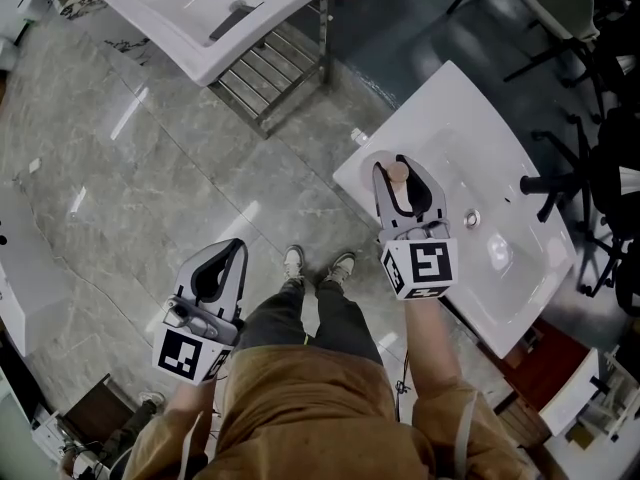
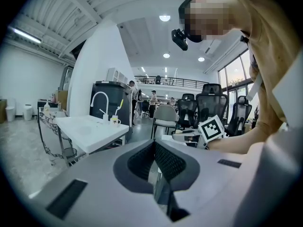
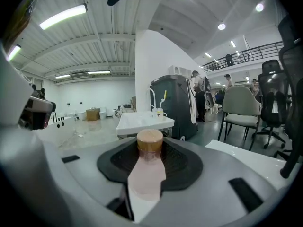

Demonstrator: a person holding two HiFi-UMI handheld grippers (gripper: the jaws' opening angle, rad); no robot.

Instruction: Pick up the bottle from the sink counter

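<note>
A pale pink bottle (image 3: 147, 176) with a tan cap sits between the jaws of my right gripper (image 3: 149, 148), which is shut on it; the cap points toward the jaw tips. In the head view the right gripper (image 1: 397, 165) holds the bottle (image 1: 400, 180) over the near left corner of the white sink counter (image 1: 505, 153). Whether the bottle's base still touches the counter is hidden. My left gripper (image 1: 234, 248) hangs low at the left over the floor, away from the sink. Its jaws (image 2: 154, 144) meet at the tips with nothing between them.
A black faucet (image 1: 546, 183) and a drain (image 1: 472, 218) are on the sink counter, and a small white thing (image 1: 358, 136) is at its corner. A second white sink (image 1: 205, 13) on a metal frame stands farther off. Office chairs (image 1: 600, 118) crowd the right. The person's shoes (image 1: 316, 265) stand on the marble floor.
</note>
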